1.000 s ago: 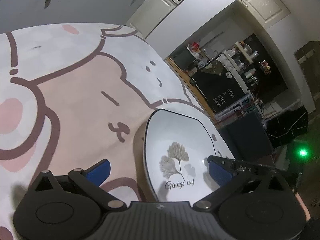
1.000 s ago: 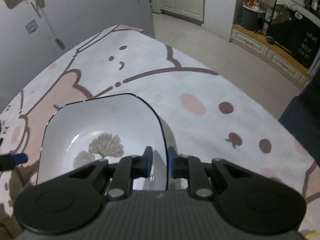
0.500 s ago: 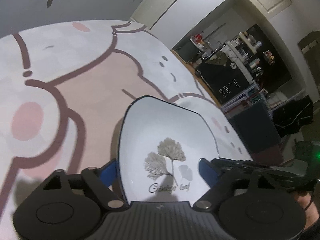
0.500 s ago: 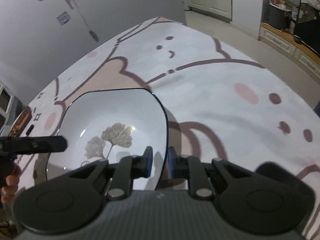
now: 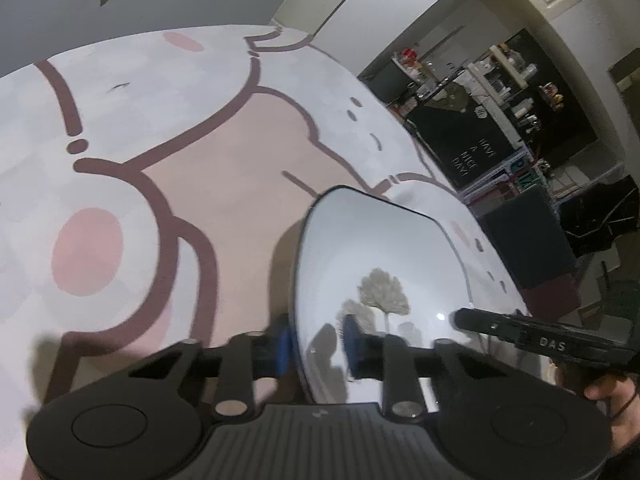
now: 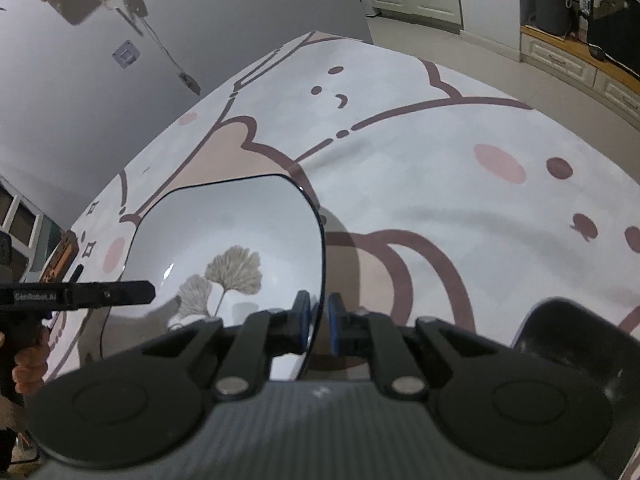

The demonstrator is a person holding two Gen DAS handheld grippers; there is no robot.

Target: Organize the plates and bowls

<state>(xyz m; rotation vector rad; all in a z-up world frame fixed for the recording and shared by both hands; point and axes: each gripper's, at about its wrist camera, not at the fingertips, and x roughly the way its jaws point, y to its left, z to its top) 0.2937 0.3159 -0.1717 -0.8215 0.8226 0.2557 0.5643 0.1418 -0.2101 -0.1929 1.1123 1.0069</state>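
Note:
A white squarish plate (image 5: 372, 256) with a dark rim and a ginkgo leaf print is held above the table. My left gripper (image 5: 316, 344) is shut on its left rim. My right gripper (image 6: 318, 324) is shut on the plate's (image 6: 224, 240) right rim, its blue pads either side of the edge. The right gripper's finger shows in the left wrist view (image 5: 520, 332); the left gripper's finger shows in the right wrist view (image 6: 100, 294).
The table (image 6: 420, 168) is covered by a white and pink cartoon cloth (image 5: 160, 160). A dark rounded object (image 6: 568, 336) sits at the near right. A grey wall stands behind; shelves and a black sign (image 5: 472, 156) lie beyond the table's right edge.
My left gripper has closed on the plate's left rim; it was open around it before. The plate, still held by the right gripper, has lifted and shifted left over the table.

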